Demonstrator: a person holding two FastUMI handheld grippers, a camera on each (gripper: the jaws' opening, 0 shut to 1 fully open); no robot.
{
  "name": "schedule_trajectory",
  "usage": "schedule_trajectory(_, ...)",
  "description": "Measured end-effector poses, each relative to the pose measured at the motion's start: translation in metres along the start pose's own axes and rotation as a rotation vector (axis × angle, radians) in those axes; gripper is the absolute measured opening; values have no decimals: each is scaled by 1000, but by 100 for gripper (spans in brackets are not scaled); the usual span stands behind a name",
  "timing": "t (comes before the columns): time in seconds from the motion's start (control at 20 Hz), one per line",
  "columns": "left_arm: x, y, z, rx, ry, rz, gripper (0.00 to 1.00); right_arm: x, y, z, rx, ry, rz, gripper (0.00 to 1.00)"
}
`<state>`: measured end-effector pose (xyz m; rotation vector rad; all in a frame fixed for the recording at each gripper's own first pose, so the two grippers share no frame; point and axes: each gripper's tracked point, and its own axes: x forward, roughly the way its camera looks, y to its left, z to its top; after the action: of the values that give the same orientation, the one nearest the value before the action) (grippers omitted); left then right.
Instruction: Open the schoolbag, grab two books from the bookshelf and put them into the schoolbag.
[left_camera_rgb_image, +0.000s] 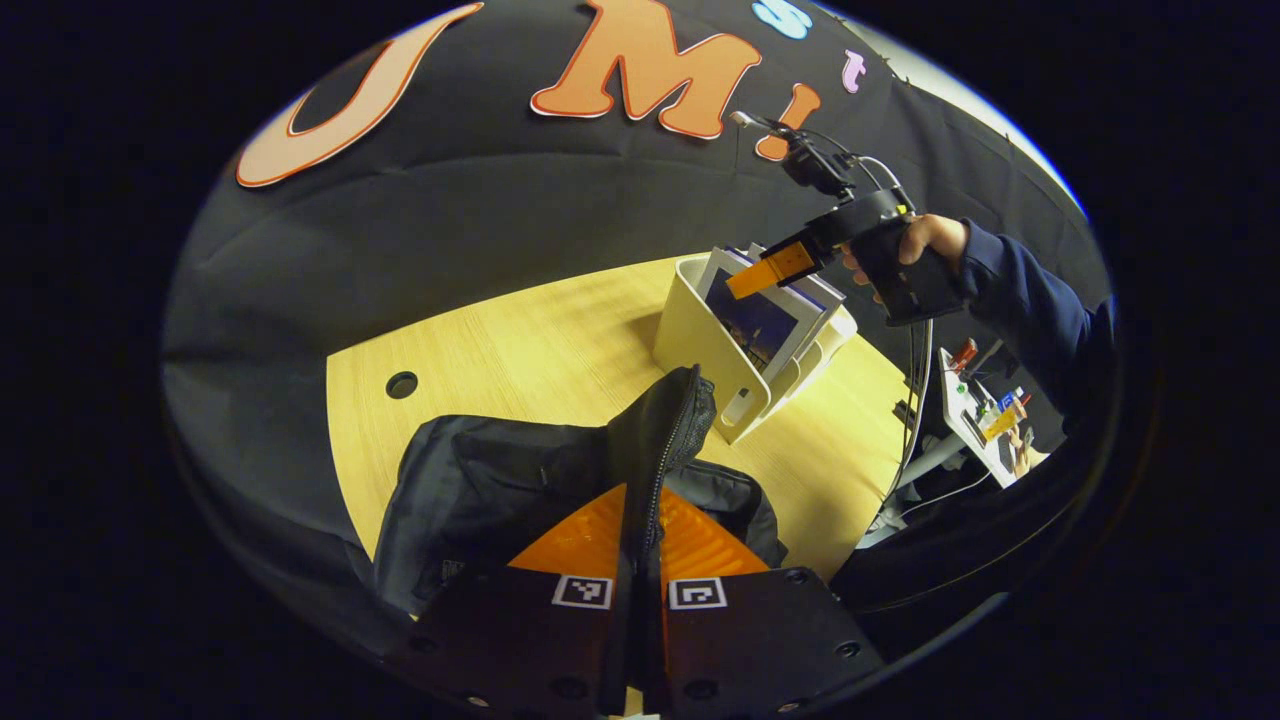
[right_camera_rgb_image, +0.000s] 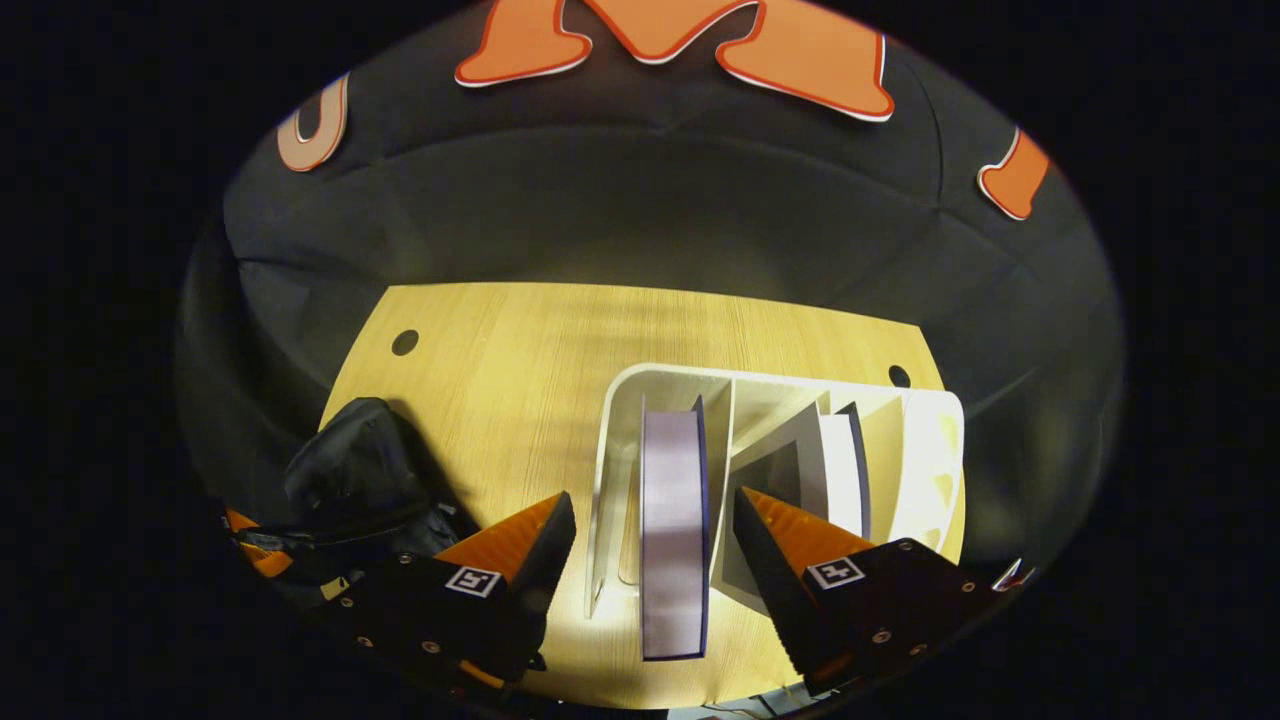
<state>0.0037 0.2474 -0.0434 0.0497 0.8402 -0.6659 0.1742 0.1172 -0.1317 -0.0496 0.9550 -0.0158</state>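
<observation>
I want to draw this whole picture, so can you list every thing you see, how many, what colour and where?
schoolbag: one, black, on the table's near left; its zipper edge is pinched up.
bookshelf: one, cream white, on the table right of the bag.
books: at least two, pale pages with dark covers, standing in the shelf's slots.
table: one, light wood, with round holes.
hand: one, with a dark blue sleeve, holding a gripper above the shelf.
left hand-held gripper: shut on the bag's zipper edge.
right hand-held gripper: open, either side of one book.
</observation>
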Motion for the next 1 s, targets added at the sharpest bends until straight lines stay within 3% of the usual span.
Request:
schedule_trajectory(0.3, -5, 6, 2, -15, 20, -7, 7, 17, -1, -17, -6, 128, -43, 77)
schedule_trajectory(0.4, -6, 7, 2, -12, 27, -6, 7, 20, -4, -21, 3, 160, -53, 65)
schedule_trajectory(0.45, -6, 7, 2, -10, 32, -7, 7, 18, -3, -22, 12, 176, -50, 48)
schedule_trajectory(0.5, -5, 8, 2, -11, 32, -8, 7, 17, -1, -24, 37, 190, -41, 51)
schedule_trajectory(0.6, -5, 7, 0, -15, 38, -14, 7, 9, -3, -26, 83, 217, -35, 39)
schedule_trajectory(0.75, -2, 1, 3, -9, 46, -26, 7, -4, -11, -30, 103, 209, -38, 36)
schedule_trajectory(1.0, 1, -5, 3, -3, 56, -58, 7, -42, -14, -50, 160, 155, 23, 36)
